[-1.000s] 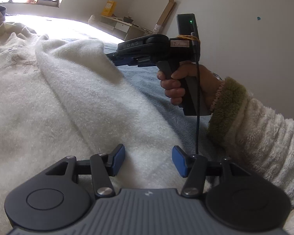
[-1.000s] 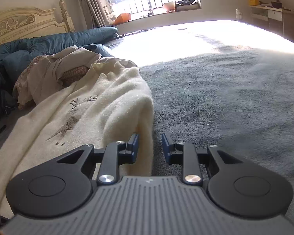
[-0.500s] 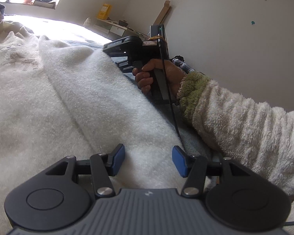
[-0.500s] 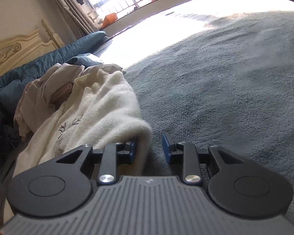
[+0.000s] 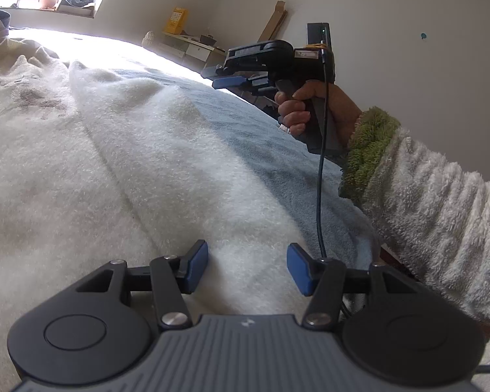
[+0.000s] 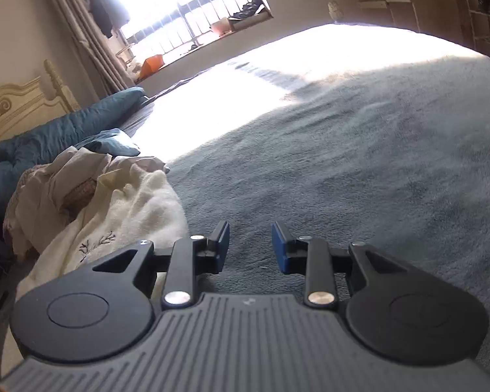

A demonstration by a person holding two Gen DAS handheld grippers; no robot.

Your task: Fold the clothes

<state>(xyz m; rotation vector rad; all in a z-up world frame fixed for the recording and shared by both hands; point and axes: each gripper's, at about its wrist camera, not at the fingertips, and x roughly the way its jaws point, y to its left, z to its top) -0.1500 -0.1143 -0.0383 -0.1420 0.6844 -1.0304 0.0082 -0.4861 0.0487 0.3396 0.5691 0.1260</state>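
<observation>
The right gripper (image 6: 250, 245) is lifting away from the white sweater (image 5: 121, 163), jaws opening and empty, so that fold seems released, while the left gripper (image 5: 247, 266) is hovering open over the sweater on the bed (image 6: 343, 163).

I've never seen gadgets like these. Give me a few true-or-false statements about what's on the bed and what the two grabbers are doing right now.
1. The cream fleece garment lies on a grey-blue bedspread. True.
2. The right gripper is clamped on the garment. False: its jaws are opening with only bedspread showing between them; the garment lies to its left.
3. The left gripper hovers open over the garment. True.
4. A red quilt lies by the headboard. False: the quilt there is dark blue.
5. The person's sleeve is fluffy white with a green cuff. True.
</observation>
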